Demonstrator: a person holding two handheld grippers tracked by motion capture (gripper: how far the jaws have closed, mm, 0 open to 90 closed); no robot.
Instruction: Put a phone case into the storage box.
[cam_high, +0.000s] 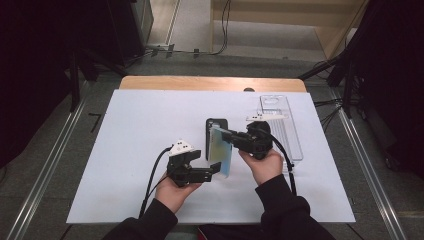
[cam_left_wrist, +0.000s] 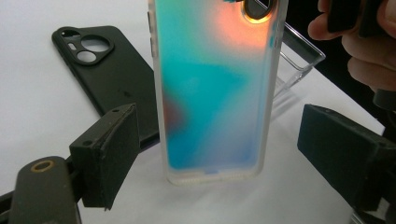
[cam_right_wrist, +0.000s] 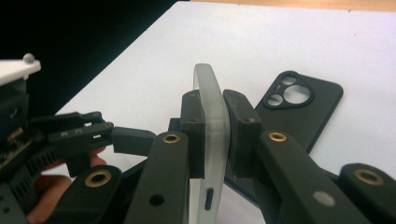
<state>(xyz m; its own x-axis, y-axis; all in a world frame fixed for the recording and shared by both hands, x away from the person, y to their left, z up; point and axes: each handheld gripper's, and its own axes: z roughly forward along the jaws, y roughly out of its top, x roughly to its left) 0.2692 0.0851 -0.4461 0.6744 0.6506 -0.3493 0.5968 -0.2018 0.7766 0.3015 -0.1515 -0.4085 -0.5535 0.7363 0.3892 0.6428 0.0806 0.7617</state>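
Iridescent phone case, top edge cut off, clamped by right gripper.

Right gripper is clamped tight, jaws pressed together, wrist angled in from the counter's right side. Left gripper sits low near the front edge, jaws spread wide, gripping nothing.

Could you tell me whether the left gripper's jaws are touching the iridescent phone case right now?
Apart. In the left gripper view, the left gripper stands open, with white table visible between each pad and the iridescent phone case.
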